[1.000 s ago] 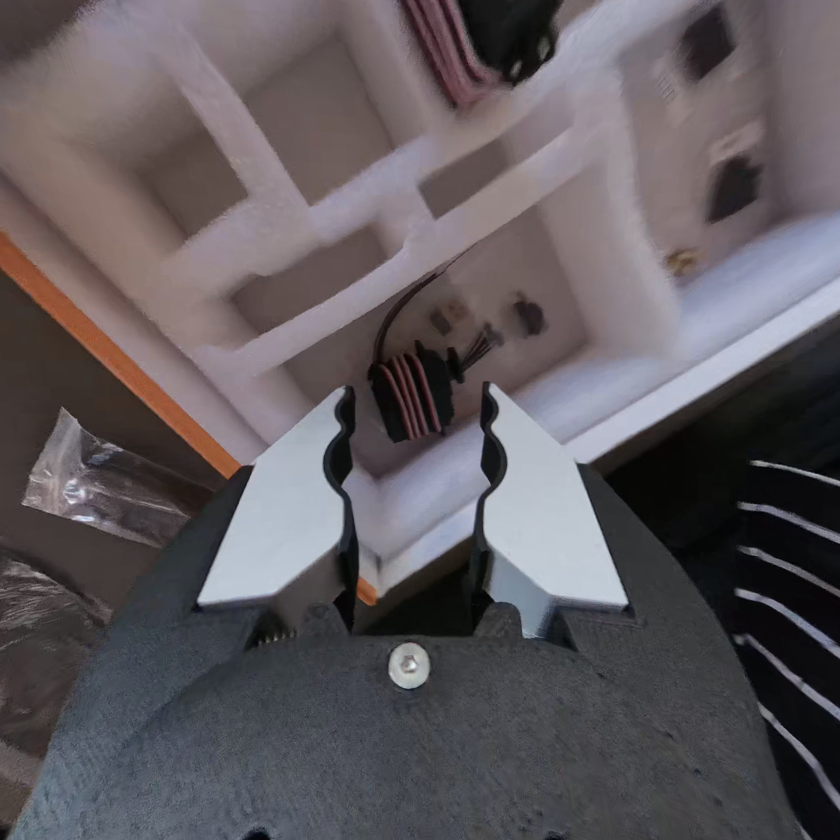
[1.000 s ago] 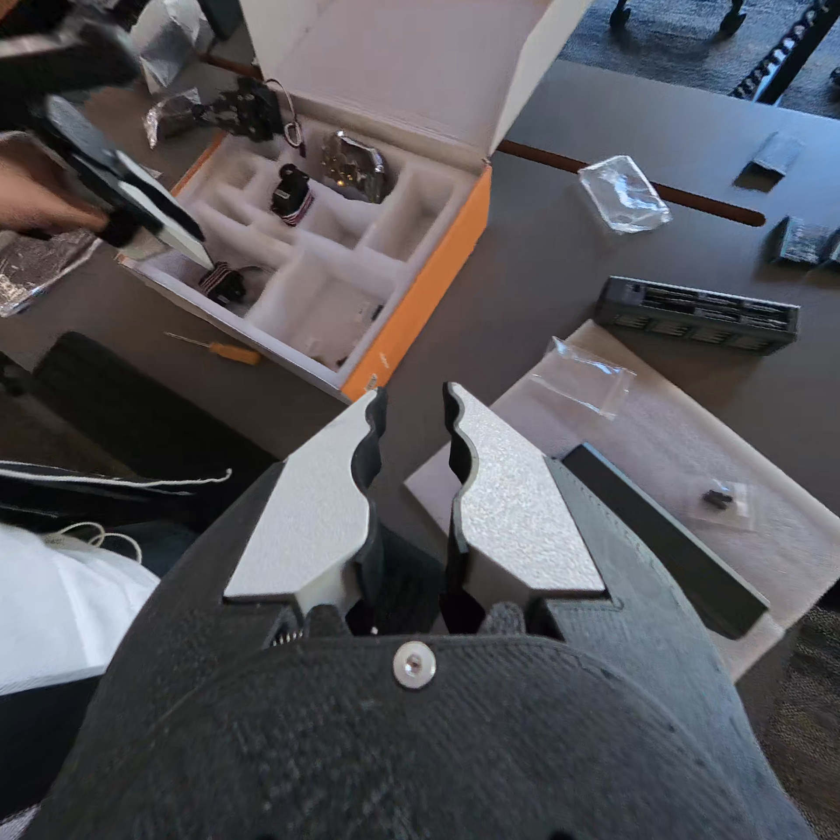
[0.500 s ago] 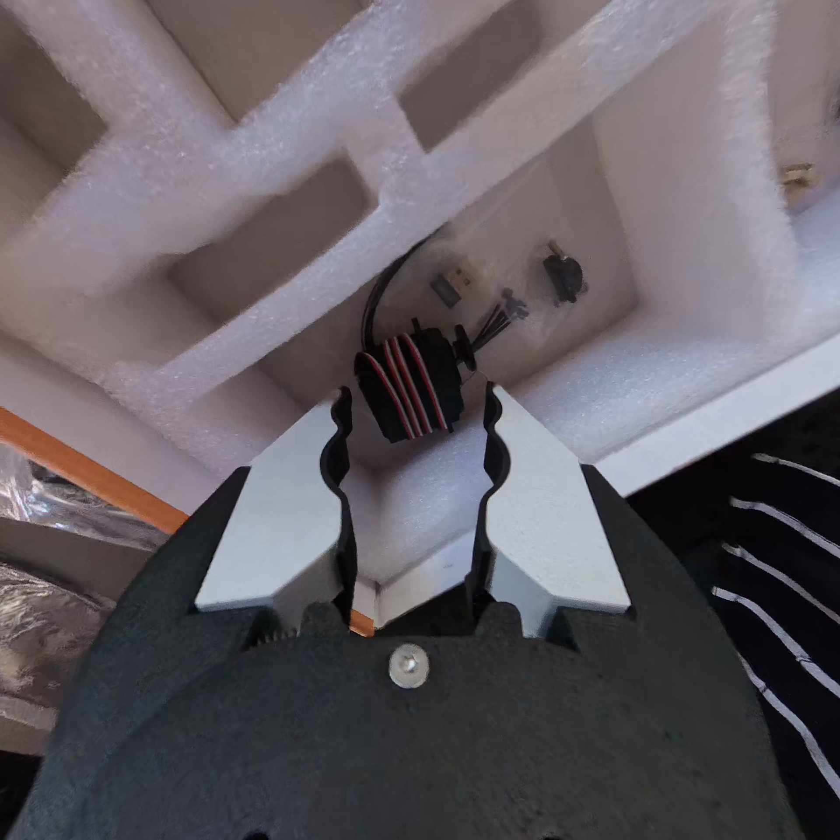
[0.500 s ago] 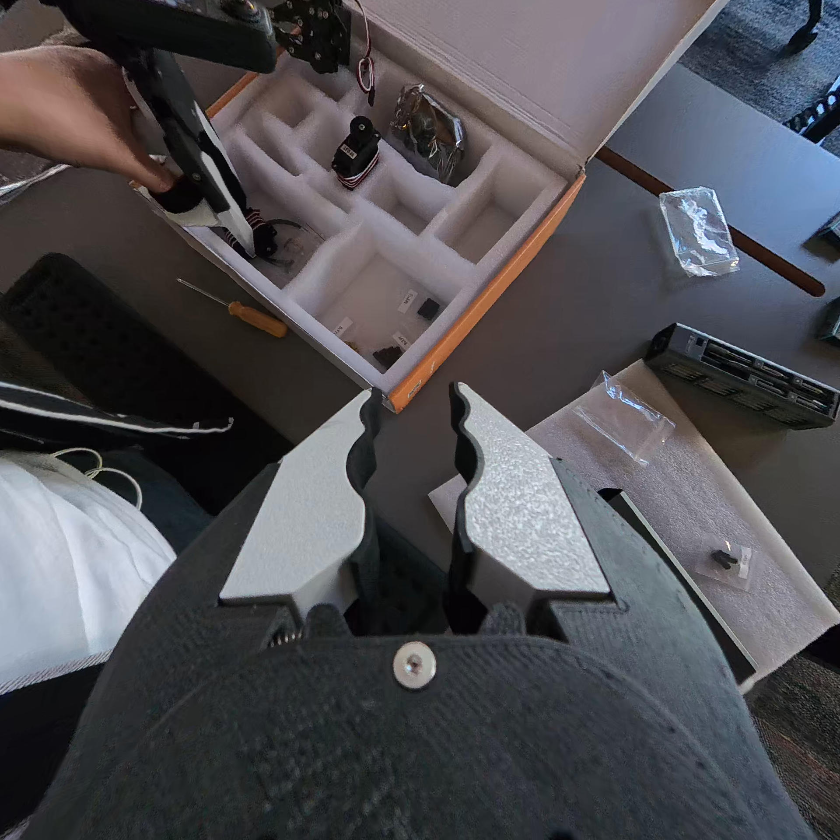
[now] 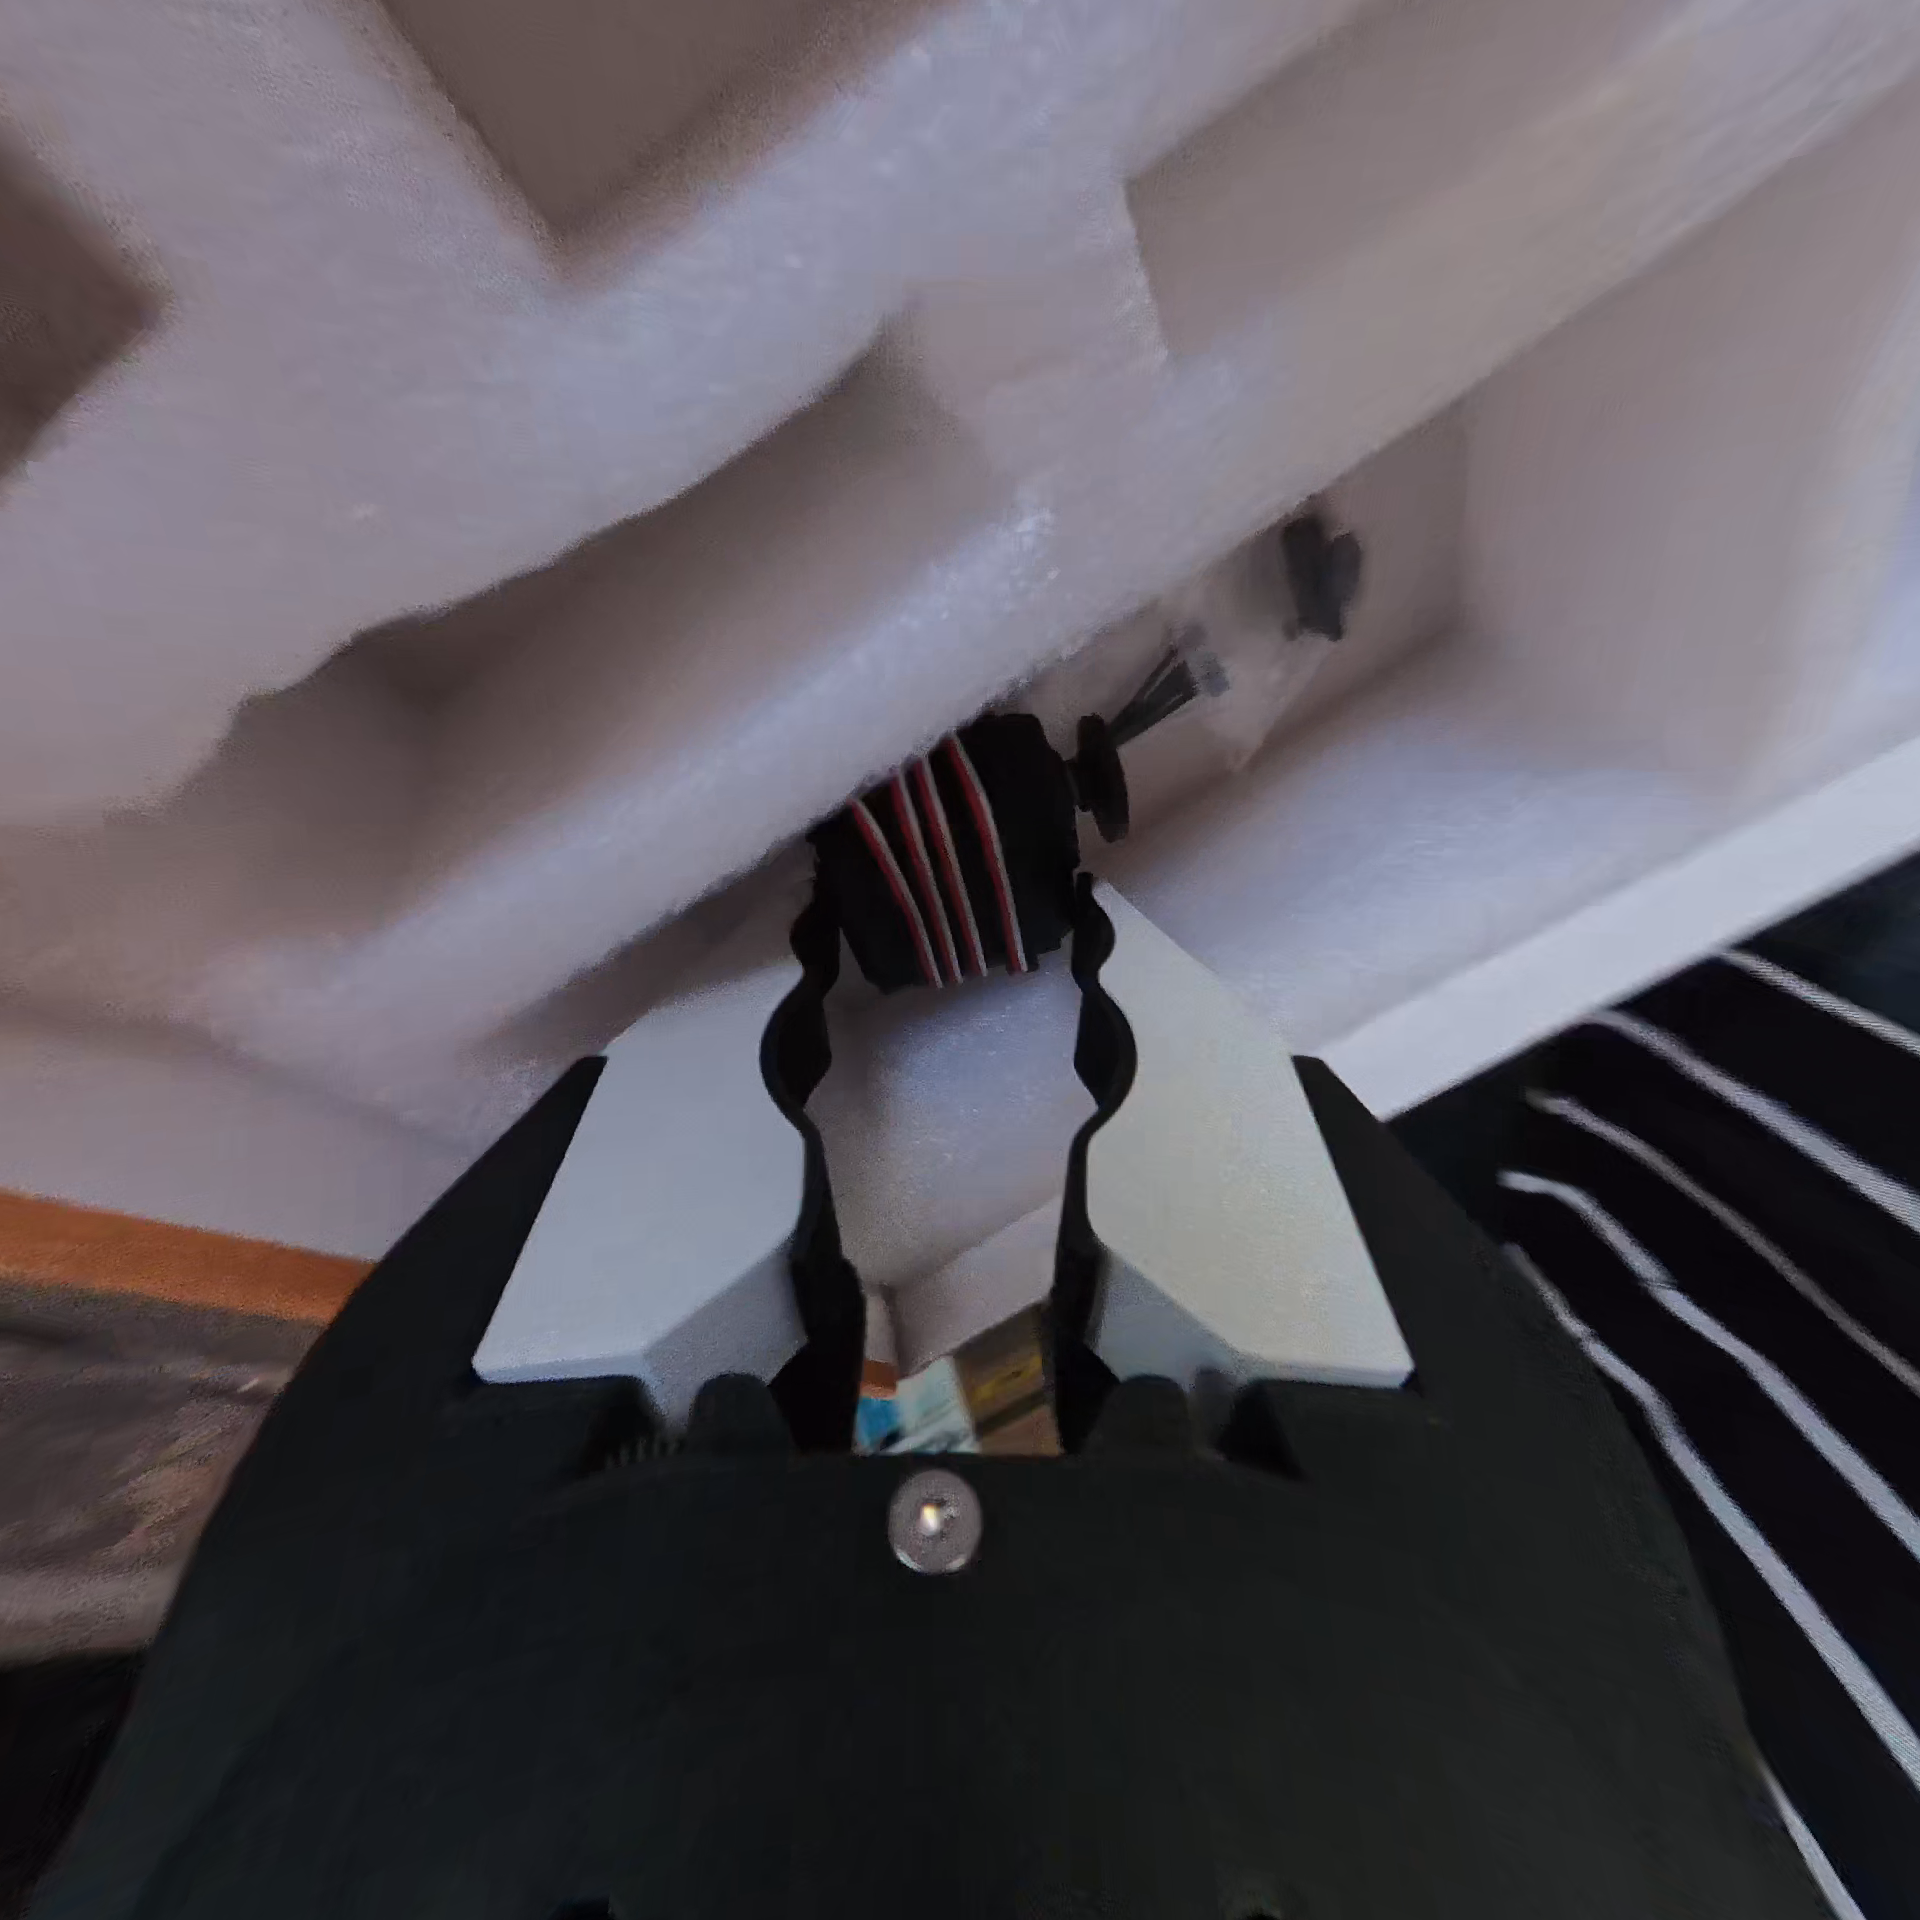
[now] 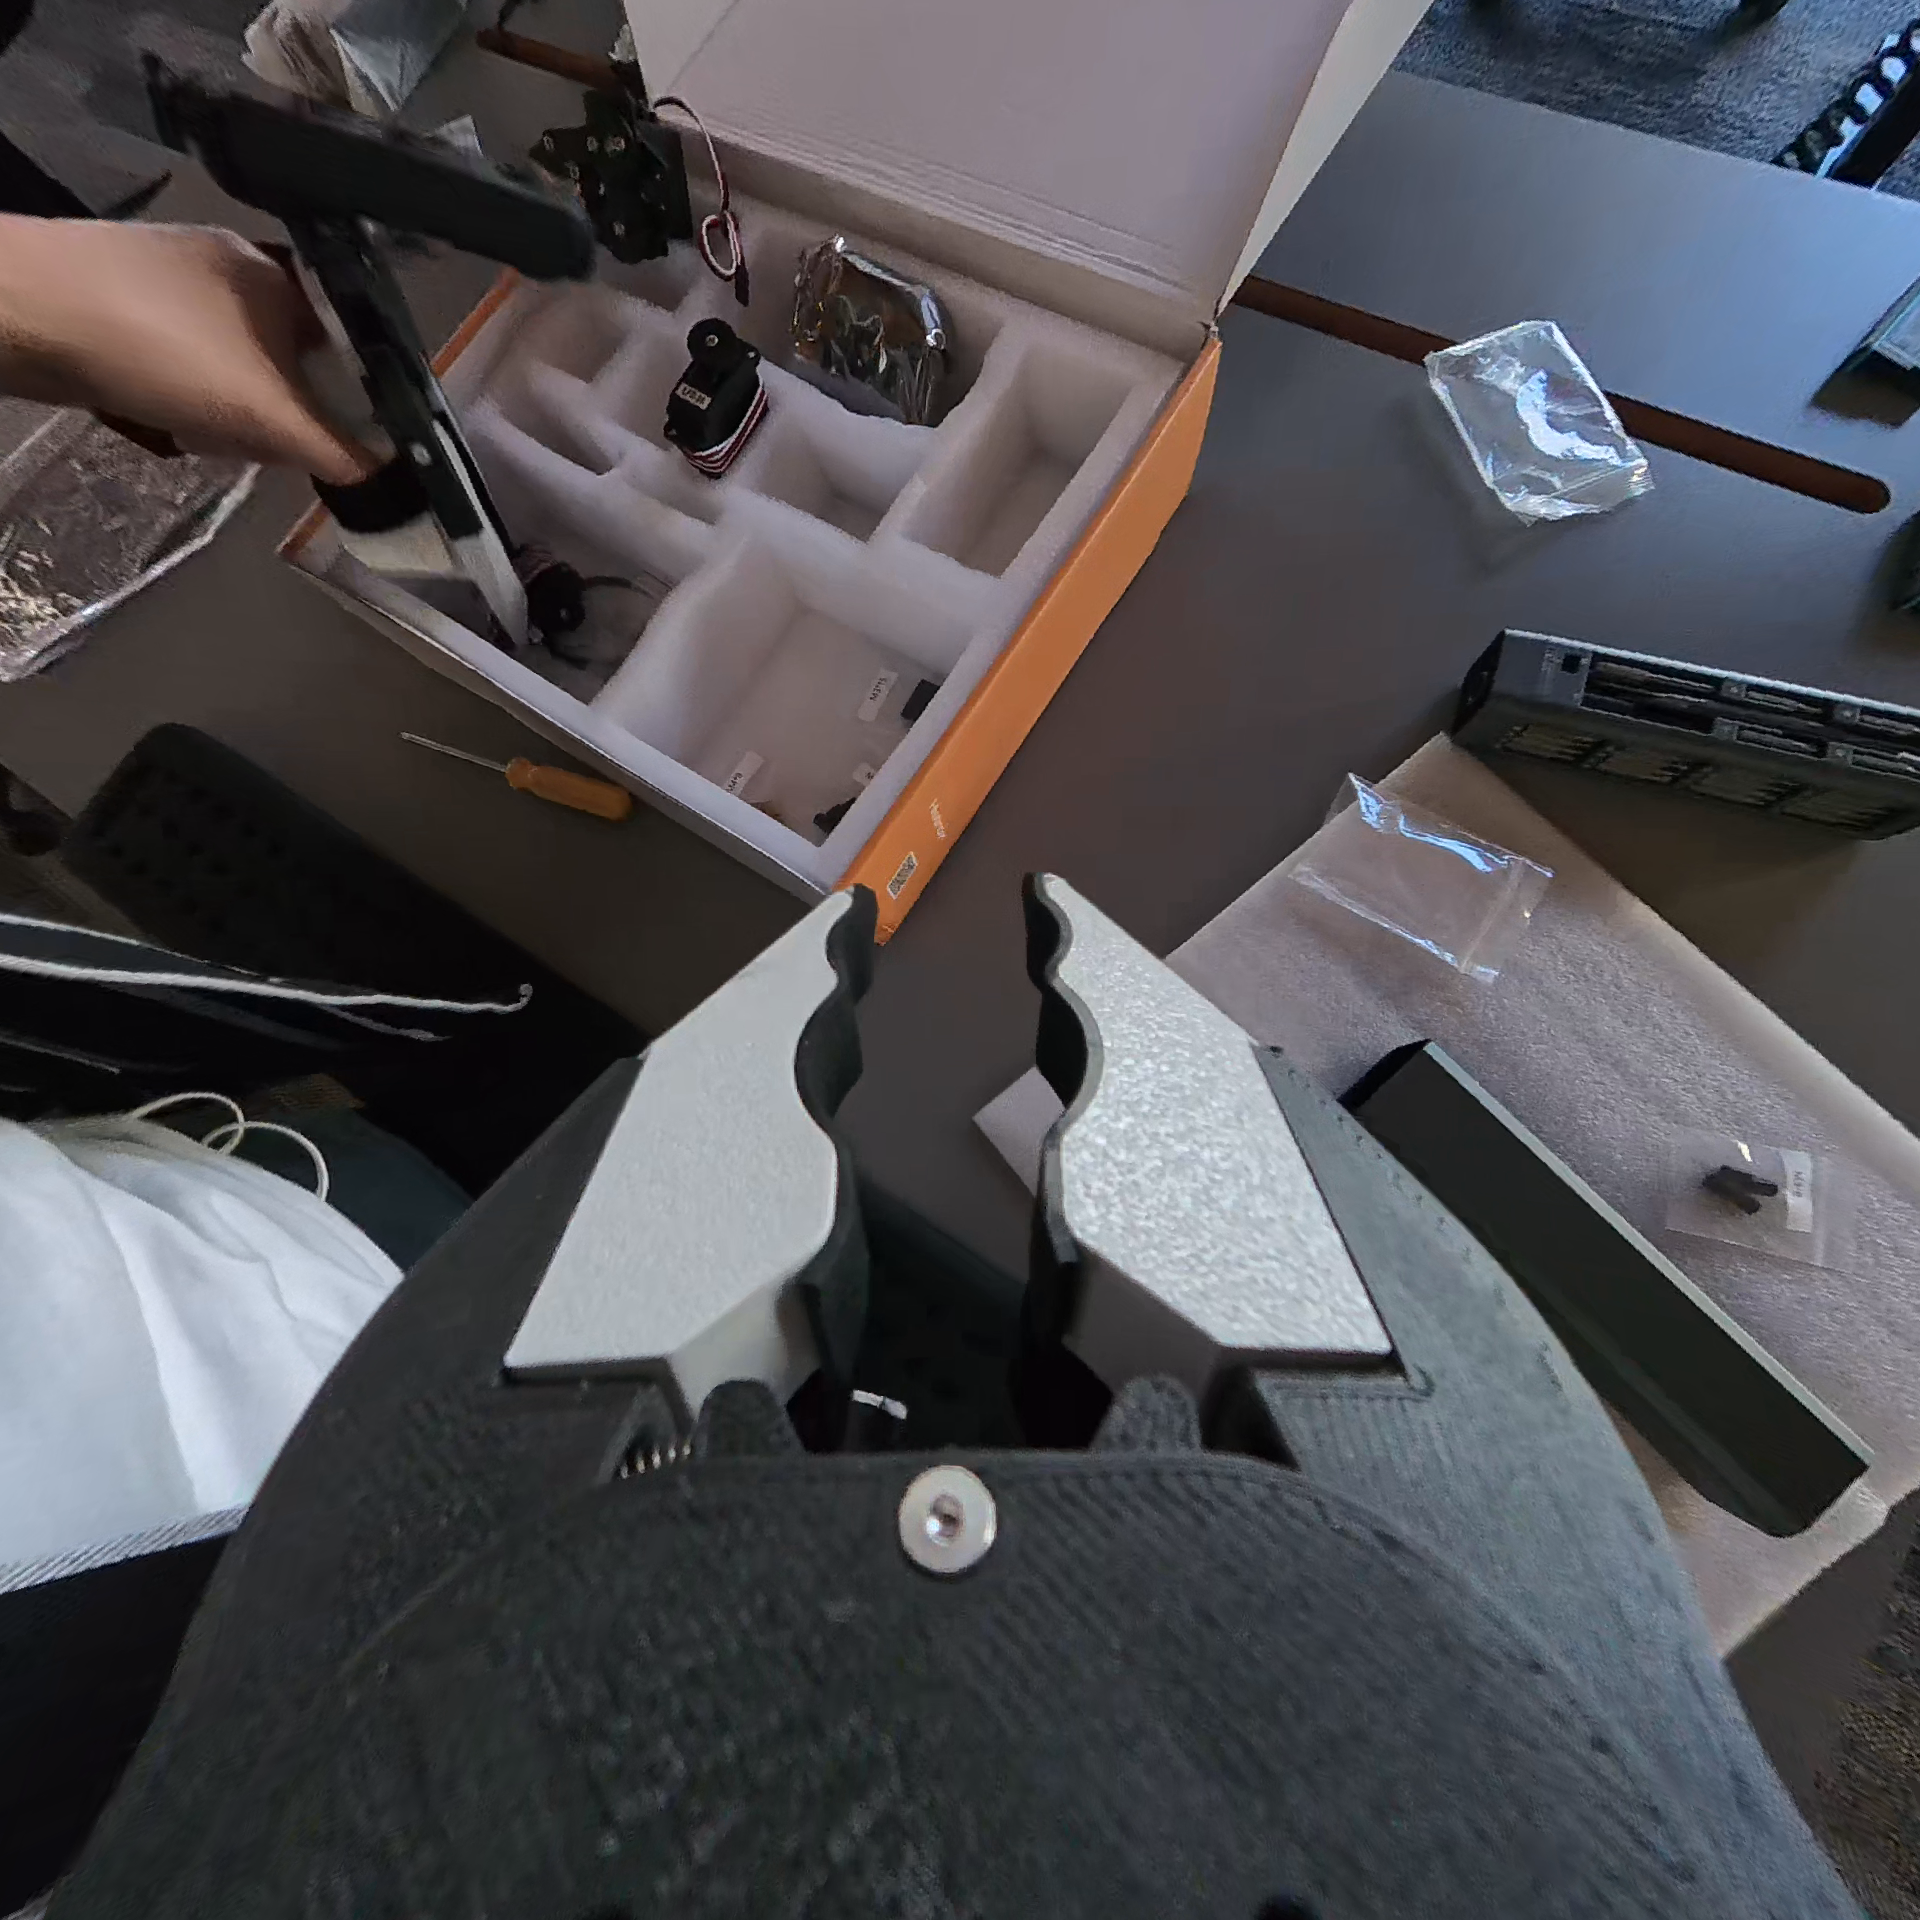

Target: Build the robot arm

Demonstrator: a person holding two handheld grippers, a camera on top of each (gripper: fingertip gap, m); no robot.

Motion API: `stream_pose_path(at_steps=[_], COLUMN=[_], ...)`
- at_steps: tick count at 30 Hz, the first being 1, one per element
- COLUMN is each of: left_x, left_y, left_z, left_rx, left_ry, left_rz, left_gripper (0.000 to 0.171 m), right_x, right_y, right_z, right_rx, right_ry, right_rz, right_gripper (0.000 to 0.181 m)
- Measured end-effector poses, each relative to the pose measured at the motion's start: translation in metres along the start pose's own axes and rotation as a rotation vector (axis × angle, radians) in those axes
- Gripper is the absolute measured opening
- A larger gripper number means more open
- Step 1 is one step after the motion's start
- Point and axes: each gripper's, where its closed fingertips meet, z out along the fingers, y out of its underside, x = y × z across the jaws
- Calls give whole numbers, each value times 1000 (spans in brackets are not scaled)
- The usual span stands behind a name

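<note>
Down into the foam box (image 6: 1049,613) goes the left hand-held gripper (image 5: 951,914) since a moment ago. Its jaws are spread, one on each side of a black servo motor (image 5: 945,852) with red and white wires. They look like they just touch it, but the view is blurry. The servo sits in a corner pocket of the white foam. The right hand-held gripper (image 6: 940,914) hangs released over the gray tabletop (image 6: 1299,644), near the box's orange side.
</note>
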Motion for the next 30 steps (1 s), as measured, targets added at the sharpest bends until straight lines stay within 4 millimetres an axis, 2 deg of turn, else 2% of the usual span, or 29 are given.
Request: stream_pose_path(at_steps=[3, 6, 8, 10, 13, 15, 18, 21, 23, 26, 28, 30], left_x=[10, 14, 23, 37, 66, 74, 80, 80, 78, 75, 78, 81], left_y=[-7, -3, -3, -3, 4, 13, 26, 37, 41, 46, 52, 58], left_z=[-22, -41, -59, -81, -129, -148, -165, -171, -170, -164, -163, -160], left_rx=[130, 216, 312, 431, 658, 748, 850, 911, 935, 963, 989, 999], left_ry=[172, 310, 455, 633, 931, 1021, 1083, 1065, 1021, 960, 967, 979], left_rz=[-67, -118, -121, -112, -13, 29, 50, 46, 32, 6, -2, -11], left_gripper=[44, 44, 44, 44, 44, 44, 44, 44, 44, 44, 44, 44], right_x=[2, 0, -4, -10, -28, -46, -64, -83, -94, -109, -114, -109], right_y=[4, 9, 9, 9, -3, -20, -52, -82, -92, -99, -94, -84], right_z=[-3, -3, -2, 3, 21, 44, 95, 153, 191, 240, 270, 294], right_rx=[-5, -13, -15, -20, -5, 14, 14, 33, 17, -14, -61, -124], right_ry=[7, -3, -13, -33, -108, -179, -194, -193, -177, -120, -64, 15], right_rz=[-7, 8, 4, -6, -31, -75, -129, -41, 40, 74, 10, -57], right_gripper=[29, 29, 29, 29, 29, 29, 35, 39, 42, 53, 55, 53])
